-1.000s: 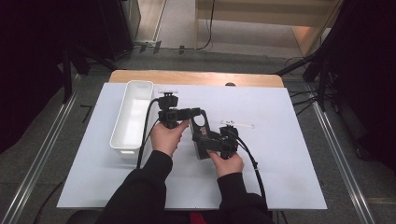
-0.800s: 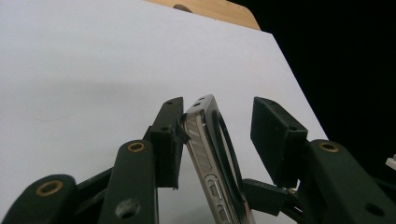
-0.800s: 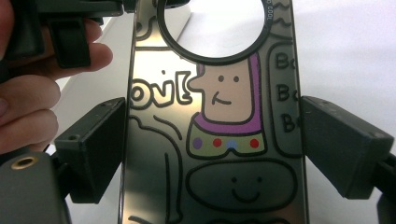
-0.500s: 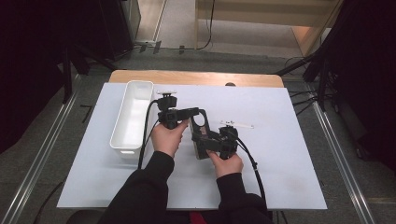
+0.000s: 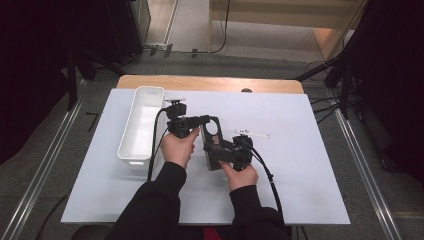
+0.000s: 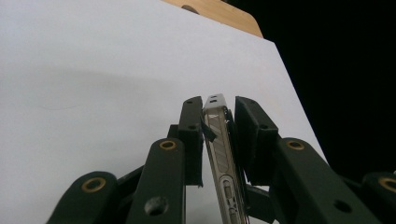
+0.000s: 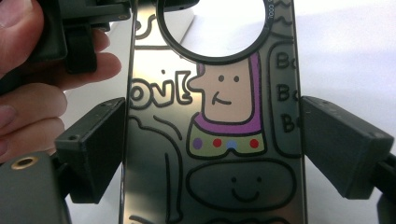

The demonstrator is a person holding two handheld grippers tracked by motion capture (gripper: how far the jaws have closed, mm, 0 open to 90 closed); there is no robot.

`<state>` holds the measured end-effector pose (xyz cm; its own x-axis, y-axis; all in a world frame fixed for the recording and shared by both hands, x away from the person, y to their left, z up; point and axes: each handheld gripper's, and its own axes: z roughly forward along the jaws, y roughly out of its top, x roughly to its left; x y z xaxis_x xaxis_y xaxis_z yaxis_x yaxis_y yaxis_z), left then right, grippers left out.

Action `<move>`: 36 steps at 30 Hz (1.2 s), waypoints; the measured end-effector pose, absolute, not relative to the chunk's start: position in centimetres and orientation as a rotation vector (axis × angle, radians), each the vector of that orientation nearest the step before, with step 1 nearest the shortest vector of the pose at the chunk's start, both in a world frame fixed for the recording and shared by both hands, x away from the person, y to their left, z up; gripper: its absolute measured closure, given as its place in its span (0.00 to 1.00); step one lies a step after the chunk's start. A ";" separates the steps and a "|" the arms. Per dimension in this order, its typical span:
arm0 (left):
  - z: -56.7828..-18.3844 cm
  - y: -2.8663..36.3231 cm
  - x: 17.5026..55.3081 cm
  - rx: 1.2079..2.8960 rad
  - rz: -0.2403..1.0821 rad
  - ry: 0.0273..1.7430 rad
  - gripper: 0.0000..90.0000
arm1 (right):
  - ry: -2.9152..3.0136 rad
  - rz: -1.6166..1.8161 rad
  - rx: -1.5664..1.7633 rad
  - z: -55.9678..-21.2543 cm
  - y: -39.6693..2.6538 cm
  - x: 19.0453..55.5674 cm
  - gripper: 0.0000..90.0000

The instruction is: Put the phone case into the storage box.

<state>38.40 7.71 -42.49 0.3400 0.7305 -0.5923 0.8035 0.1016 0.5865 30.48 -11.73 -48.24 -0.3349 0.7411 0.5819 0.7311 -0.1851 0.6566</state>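
Note:
A dark see-through phone case [image 5: 212,136] with cartoon drawings and a round camera hole is held above the white table between both grippers. My right gripper [image 5: 216,152] is shut on it, with one pad on each long side of the case [image 7: 219,154]. My left gripper [image 5: 209,119] comes in from the left at the case's far end. Its jaws have just been closing, and both pads now press on the thin edge of the case [image 6: 219,140].
A long white tray [image 5: 142,125] stands at the left of the white table cover [image 5: 300,175], close to the left hand. A wooden table edge [image 5: 210,82] shows at the back. Cables trail from both grippers towards the person.
Both hands have kept their place. The left gripper's jaws have drawn in on the far end of the case.

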 end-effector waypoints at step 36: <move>-41.6 8.1 38.3 1.593 -0.198 1.338 0.88 | 2.035 1.561 1.719 -48.0 -11.3 30.8 0.11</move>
<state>38.28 8.07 -41.55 0.3734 0.6480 -0.6639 0.8122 0.1174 0.5714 30.80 -11.33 -47.98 -0.3789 0.7607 0.5271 0.7060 -0.1306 0.6961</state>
